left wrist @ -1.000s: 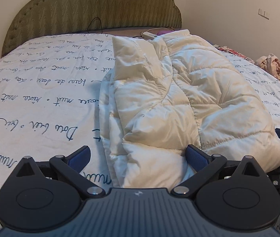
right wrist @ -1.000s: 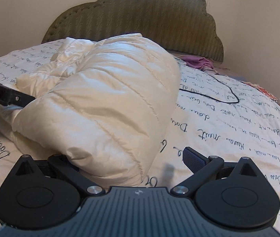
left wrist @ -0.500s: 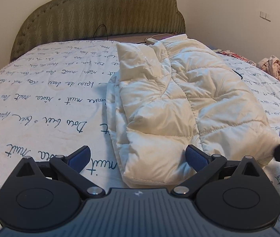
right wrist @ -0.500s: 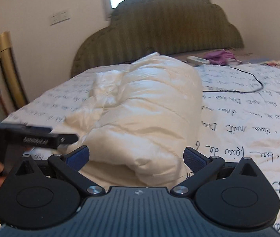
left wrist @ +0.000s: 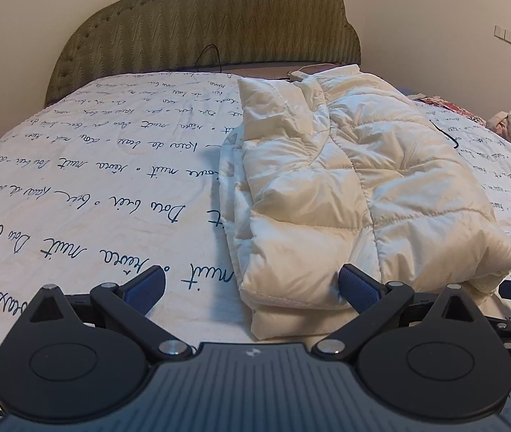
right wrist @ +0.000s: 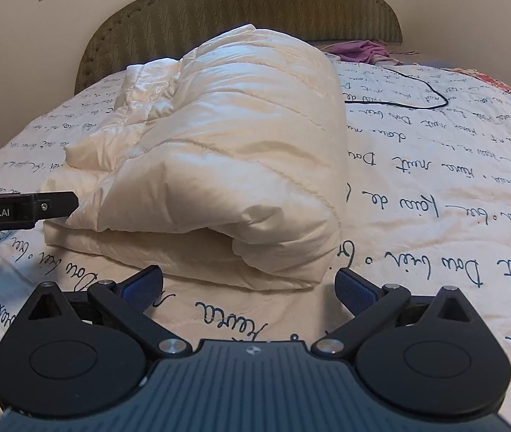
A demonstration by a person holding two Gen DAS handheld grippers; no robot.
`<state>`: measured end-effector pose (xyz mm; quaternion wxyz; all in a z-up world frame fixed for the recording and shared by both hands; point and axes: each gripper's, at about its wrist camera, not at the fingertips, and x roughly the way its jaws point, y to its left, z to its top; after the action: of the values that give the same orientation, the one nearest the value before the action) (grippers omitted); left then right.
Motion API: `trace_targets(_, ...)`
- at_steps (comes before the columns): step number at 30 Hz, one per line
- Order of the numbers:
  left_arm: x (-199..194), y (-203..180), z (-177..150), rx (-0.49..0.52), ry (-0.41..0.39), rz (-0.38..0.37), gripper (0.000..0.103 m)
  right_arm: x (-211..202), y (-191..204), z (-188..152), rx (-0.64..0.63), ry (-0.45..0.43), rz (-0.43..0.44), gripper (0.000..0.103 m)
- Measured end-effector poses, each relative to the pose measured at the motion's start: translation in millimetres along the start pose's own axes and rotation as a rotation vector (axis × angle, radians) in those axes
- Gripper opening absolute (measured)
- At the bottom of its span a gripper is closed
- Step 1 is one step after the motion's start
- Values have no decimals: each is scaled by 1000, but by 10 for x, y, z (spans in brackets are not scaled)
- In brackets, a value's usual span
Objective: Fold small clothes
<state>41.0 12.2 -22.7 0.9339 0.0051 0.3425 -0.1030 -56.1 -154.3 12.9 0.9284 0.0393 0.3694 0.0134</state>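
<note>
Jacket [left wrist: 356, 187], cream and puffy, lies folded on the bed [left wrist: 93, 187], its long axis running away from both sets of fingers toward the headboard. Left gripper [left wrist: 252, 284] sits nearest, its right finger touching the hem; right gripper [right wrist: 248, 284] waits just short. Both stand spread, empty.

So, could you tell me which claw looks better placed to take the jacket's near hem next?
Probably the left claw: it is open with the jacket hem between its fingers; the right claw sits short of it.
</note>
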Motion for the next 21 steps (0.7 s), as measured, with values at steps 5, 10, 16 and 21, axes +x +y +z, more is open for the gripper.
trace_targets(5,-61,-30,-57,1,0,5,103,-49,-1,-58,12,-4,14,103)
trace_targets(10,-109,-62,-148,12,6,9,103,-78,-10,-145,16,0,2,103)
trace_targets(16,-115,-80,-257,16,20,14,103,-128,-38,-209,26,-5,-4,103)
trace_targets(21,-108,-84,-311,24,24,21,103,-142,-56,-229,35,-10,-12,103)
